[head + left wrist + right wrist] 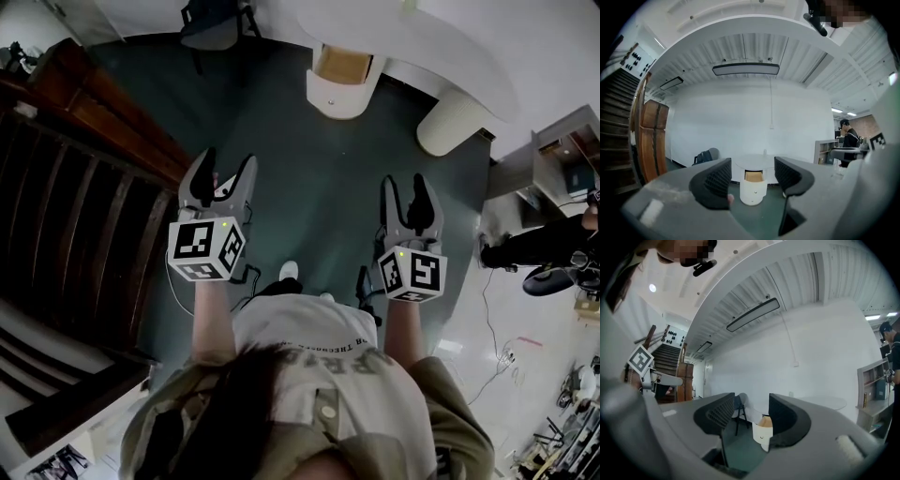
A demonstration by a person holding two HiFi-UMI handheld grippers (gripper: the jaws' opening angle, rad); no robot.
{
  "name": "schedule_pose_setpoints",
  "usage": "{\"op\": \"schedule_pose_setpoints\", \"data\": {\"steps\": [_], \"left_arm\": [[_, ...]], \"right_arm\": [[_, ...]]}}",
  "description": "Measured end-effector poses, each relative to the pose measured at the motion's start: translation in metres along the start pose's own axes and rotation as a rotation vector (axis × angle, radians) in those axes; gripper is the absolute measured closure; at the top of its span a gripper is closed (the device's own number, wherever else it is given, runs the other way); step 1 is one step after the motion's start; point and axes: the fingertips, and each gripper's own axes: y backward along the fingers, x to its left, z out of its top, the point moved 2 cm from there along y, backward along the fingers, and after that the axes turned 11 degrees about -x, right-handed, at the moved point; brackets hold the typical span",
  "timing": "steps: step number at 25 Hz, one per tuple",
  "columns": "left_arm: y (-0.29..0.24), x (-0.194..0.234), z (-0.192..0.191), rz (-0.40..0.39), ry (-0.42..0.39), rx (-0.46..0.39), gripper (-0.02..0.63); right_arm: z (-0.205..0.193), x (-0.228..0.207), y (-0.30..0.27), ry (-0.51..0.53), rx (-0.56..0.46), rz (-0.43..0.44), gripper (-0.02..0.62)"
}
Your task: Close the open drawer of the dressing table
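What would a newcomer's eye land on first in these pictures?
The left gripper and right gripper, held out side by side, jaws apart and empty. Ahead stands the white dressing table, its wood-lined drawer pulled open. A dark wooden staircase fills the head view's left.

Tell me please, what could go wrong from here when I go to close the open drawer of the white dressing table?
1. The rounded white drawer with wooden inside is not yet reached; a push off centre on its curved front may slip sideways.
2. The left gripper and right gripper are both open and empty; the drawer's knob could catch between jaws.
3. The dark wooden staircase stands close on the left; the left gripper might bump it.
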Motion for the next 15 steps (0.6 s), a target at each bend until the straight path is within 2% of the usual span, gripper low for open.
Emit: {"op": "schedule_pose_setpoints", "data": {"steps": [7, 15], "left_arm": [[-0.038, 0.047, -0.001, -0.044, 0.0, -0.008, 0.316], [-0.058, 0.074, -0.017, -0.058, 0.0, 0.009, 0.316]], "right_arm": [[-0.01, 0.014, -0.05, -0.003, -0.026, -0.044, 0.376], [-0.017, 0.003, -0.075, 0.01, -0.037, -0.104, 0.376]]}}
